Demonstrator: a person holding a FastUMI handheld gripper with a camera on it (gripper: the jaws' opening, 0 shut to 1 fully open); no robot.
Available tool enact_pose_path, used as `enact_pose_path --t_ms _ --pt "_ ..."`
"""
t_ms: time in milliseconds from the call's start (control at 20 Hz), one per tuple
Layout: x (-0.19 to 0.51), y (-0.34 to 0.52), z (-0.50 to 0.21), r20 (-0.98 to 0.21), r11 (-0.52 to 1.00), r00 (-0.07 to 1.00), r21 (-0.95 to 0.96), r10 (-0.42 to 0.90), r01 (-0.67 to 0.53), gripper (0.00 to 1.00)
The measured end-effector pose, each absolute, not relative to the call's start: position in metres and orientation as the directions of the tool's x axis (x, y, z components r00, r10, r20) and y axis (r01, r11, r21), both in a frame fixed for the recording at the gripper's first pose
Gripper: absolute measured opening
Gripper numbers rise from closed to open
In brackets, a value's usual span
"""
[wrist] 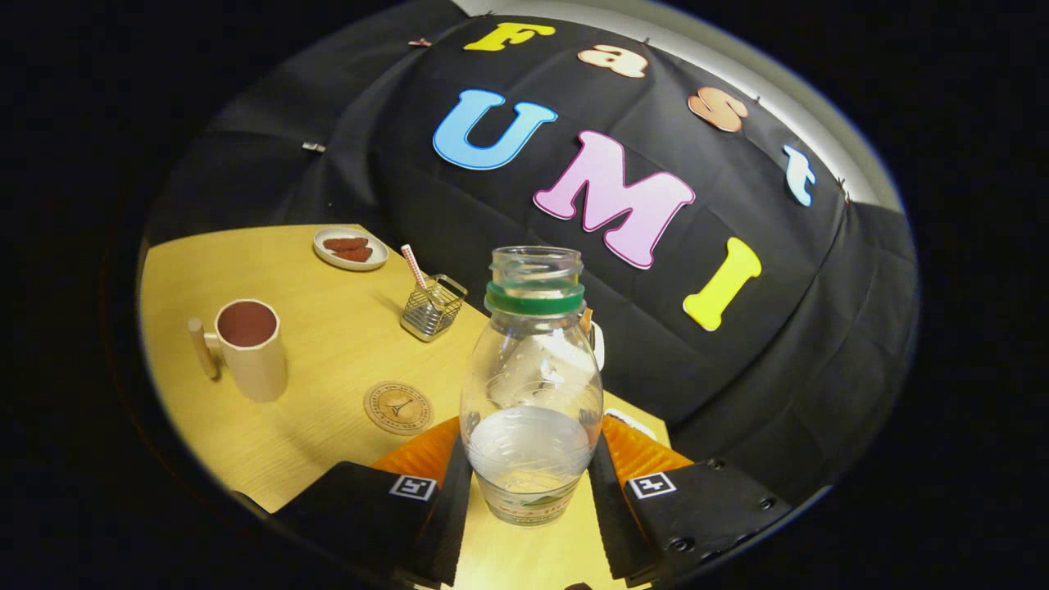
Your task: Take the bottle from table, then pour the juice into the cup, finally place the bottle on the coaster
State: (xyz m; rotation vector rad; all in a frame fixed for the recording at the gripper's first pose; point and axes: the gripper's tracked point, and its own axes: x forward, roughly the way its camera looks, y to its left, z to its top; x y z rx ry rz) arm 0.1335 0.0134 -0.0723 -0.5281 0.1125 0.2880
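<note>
1. Gripper view: the gripper (531, 479) is pinching the clear plastic bottle with the green neck ring (531, 385), both fingers pressing on its lower sides. The bottle is standing upright between the fingers, uncapped, with some clear liquid sitting low in it. The whole scene is looking tilted, and whether the bottle's base is touching the pale wooden table (328, 360) I cannot tell.

2. What could go wrong, as I judge it: the bottle's mouth is open, so a quick swing towards the cup could be slopping liquid onto the table. The wall is thin plastic and looks slick and rounded where the fingers are gripping, so it could be twisting or sliding down during the tilt.

3. Taking the bottle as landmark: the beige faceted mug with a wooden handle (247, 348) is standing well to its left, its inside showing dark reddish. The round cork coaster with a printed emblem (398, 407) is lying just left of the bottle, nearer than the mug.

4. Behind and left of the bottle, a small wire basket holding a striped straw (432, 308) is standing; farther back a white dish of brown pieces (351, 247) is sitting. Neither seems to be blocking the path to the mug. Something white is peeking out right behind the bottle; I cannot tell what.
</note>
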Motion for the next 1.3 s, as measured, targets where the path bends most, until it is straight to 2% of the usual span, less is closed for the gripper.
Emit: enact_pose_path --t_ms 300,700,1300 --pt "0.13 0.028 -0.063 -0.168 0.739 0.968 -0.625 0.186 -0.25 0.69" --pt "0.126 0.061 -0.067 -0.162 0.633 0.969 -0.735 0.186 -0.244 0.69" --pt "0.126 0.122 -0.089 -0.179 0.426 0.948 -0.86 0.264 -0.281 0.69"
